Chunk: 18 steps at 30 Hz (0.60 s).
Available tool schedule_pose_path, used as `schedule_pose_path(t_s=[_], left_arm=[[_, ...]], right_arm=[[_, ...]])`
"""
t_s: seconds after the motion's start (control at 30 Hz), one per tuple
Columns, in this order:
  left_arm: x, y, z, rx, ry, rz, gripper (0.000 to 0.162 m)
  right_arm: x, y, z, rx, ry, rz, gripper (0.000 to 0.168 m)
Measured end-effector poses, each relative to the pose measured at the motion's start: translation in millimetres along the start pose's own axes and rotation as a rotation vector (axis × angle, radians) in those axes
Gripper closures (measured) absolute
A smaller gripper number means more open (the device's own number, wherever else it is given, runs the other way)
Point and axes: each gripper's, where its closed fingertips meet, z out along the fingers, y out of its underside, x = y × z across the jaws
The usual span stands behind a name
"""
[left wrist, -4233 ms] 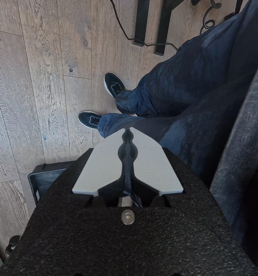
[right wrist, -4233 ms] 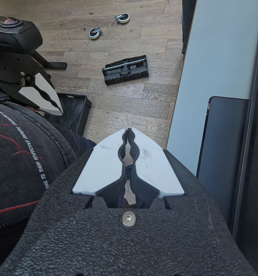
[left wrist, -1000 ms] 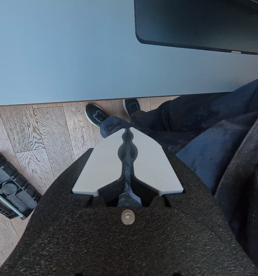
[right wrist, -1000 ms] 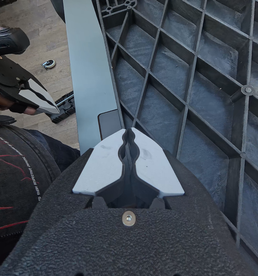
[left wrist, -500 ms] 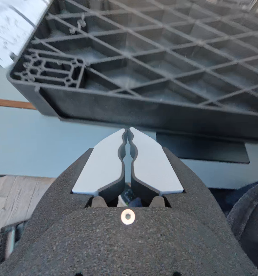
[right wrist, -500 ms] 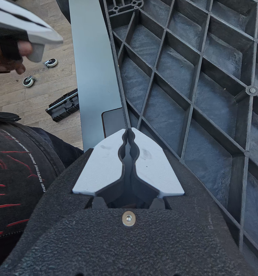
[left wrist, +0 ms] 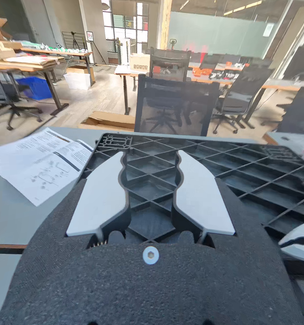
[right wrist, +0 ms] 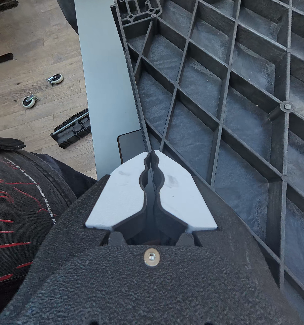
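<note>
The right gripper [right wrist: 150, 152] points down along the near left edge of a black ribbed plastic panel [right wrist: 218, 105]. Its jaws are clenched with nothing plainly between them, and the panel's rim runs straight under the slit. A dark flat slab [right wrist: 130, 146] shows partly from under that edge. Beside it is the person's dark shirt [right wrist: 15, 202].

The left gripper [left wrist: 149, 153] is held level and low over the panel's near left part, jaws spread wide and empty, with the ribs showing between them. The panel lies ribs up on the grey table [left wrist: 10, 211], and a printed sheet [left wrist: 42, 163] lies just to its left.

On the wooden floor beyond lie two casters [right wrist: 29, 102] and a black moulded part [right wrist: 72, 126]. A mesh chair [left wrist: 172, 109] stands behind the table.
</note>
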Motion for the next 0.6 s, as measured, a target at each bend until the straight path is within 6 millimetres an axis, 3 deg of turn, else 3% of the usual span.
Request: schedule_pose_path(t_s=[0.07,0.17,0.23,0.3,0.43,0.6], left_arm=[[1,-12,6,0.035,-0.057,0.099,0.104],[2,-29,16,0.074,-0.042,0.051,0.091],[5,-42,22,0.087,-0.074,0.192,0.090],[4,-59,28,0.138,-0.084,0.157,0.090],[8,-69,43,0.104,-0.049,0.141,0.099],[25,-60,57,0.050,0.037,0.103,0.109]], right_arm=[[2,-1,0,0.003,0.008,0.005,0.168],[6,-6,0,0.014,0.025,0.007,0.168],[11,-16,-2,0.032,0.042,0.004,0.168],[16,-32,-5,0.064,0.061,0.000,0.168],[39,-83,-18,0.156,0.131,-0.048,0.168],[87,-172,-42,0.296,0.217,-0.097,0.168]])
